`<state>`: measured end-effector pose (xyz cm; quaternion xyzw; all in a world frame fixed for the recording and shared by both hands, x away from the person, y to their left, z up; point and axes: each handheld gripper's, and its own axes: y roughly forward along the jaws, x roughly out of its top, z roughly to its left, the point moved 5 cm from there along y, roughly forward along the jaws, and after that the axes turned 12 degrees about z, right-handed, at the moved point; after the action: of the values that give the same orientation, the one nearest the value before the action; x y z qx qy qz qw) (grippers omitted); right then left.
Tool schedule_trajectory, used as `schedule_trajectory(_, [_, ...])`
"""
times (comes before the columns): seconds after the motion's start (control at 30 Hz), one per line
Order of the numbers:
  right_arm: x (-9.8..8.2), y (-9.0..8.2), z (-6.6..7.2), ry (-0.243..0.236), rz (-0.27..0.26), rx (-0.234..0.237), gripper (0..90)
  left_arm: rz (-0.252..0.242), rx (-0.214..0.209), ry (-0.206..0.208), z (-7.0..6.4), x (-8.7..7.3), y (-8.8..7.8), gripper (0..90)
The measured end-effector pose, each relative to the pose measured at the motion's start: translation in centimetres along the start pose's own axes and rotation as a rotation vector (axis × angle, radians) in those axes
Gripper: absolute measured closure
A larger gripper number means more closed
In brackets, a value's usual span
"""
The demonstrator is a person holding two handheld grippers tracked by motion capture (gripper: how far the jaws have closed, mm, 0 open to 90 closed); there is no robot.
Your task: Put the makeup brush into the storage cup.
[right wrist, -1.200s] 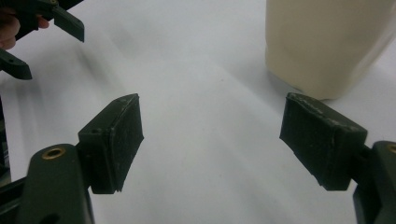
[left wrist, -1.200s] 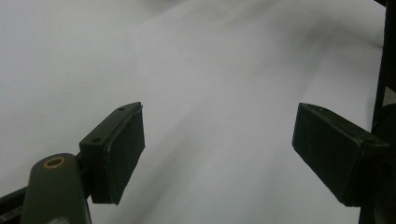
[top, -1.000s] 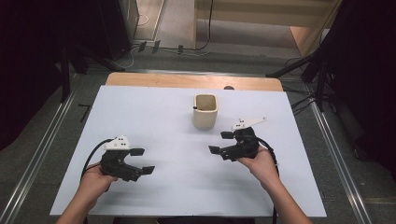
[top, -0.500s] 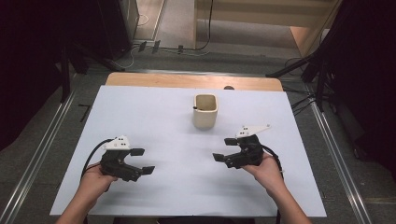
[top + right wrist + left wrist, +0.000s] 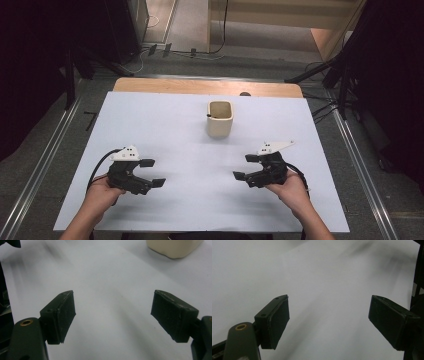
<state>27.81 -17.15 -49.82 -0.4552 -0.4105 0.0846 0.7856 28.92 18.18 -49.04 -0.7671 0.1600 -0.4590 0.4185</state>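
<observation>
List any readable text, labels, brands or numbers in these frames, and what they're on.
None readable.
Cream cup: plain walls, no print.
White table sheet: blank.
Left gripper and right gripper: black bodies and grey plates with small dark dots that look like holes, no lettering legible.
The jaw pads in both gripper views carry no markings.

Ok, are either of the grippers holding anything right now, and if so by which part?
Nothing is held. The left gripper and the right gripper both have their jaws wide apart over the bare white table. The cream cup stands untouched farther back.
</observation>
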Motion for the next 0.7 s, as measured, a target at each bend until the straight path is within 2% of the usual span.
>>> schedule_trajectory(0.37, [-1.5, -0.9, -0.5, 0.019, -0.007, -0.019, 20.7, 0.006, 0.0, 0.004, 0.0, -0.1, 0.0, 17.2])
schedule_trajectory(0.7, [-2.3, -1.2, -1.2, 0.004, -0.011, -0.029, 20.9, -0.014, -0.005, 0.007, 0.1, -0.1, 0.1, 17.3])
